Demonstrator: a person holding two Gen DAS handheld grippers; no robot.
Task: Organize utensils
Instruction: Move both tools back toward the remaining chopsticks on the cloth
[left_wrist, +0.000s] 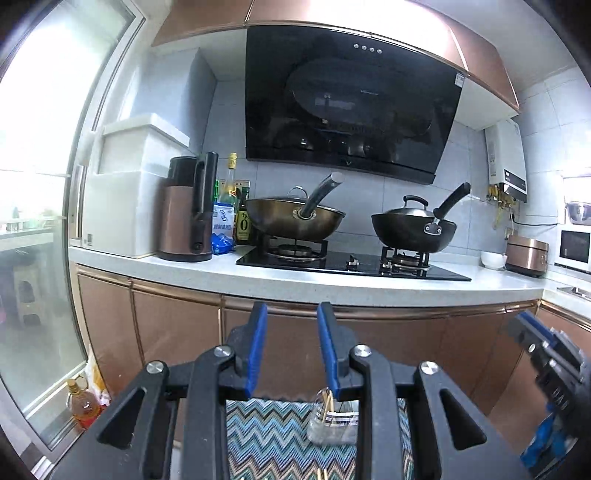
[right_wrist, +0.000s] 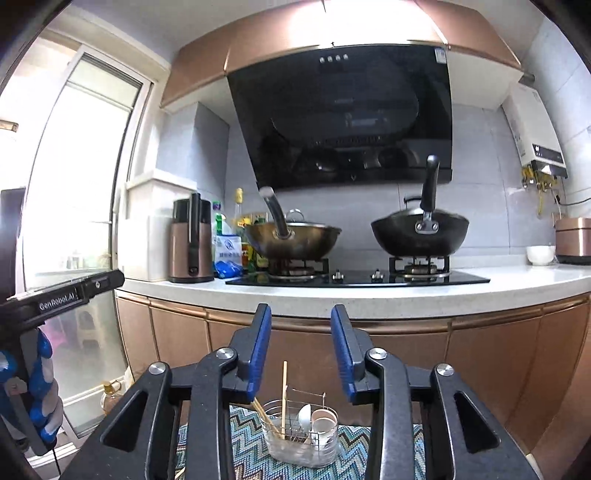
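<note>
Two units are raised, both empty. The left hand-held gripper (left_wrist: 291, 314) and right hand-held gripper (right_wrist: 301, 317) have fingers apart. The utensil caddy (right_wrist: 301, 439) sits on the zigzag mat (right_wrist: 207, 443), below the right unit, holding chopsticks (right_wrist: 283, 395) and a spoon (right_wrist: 304, 413).

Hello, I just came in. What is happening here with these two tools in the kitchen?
A person holds a two-finger gripper in each hand, facing the stove counter. Both the left gripper and the right gripper are open and hold nothing. Below them, on a zigzag-patterned mat, stands a wire utensil holder with chopsticks, a spoon and a small cup already in it. Neither gripper touches the holder, so no utensil is being handled right now.
</note>
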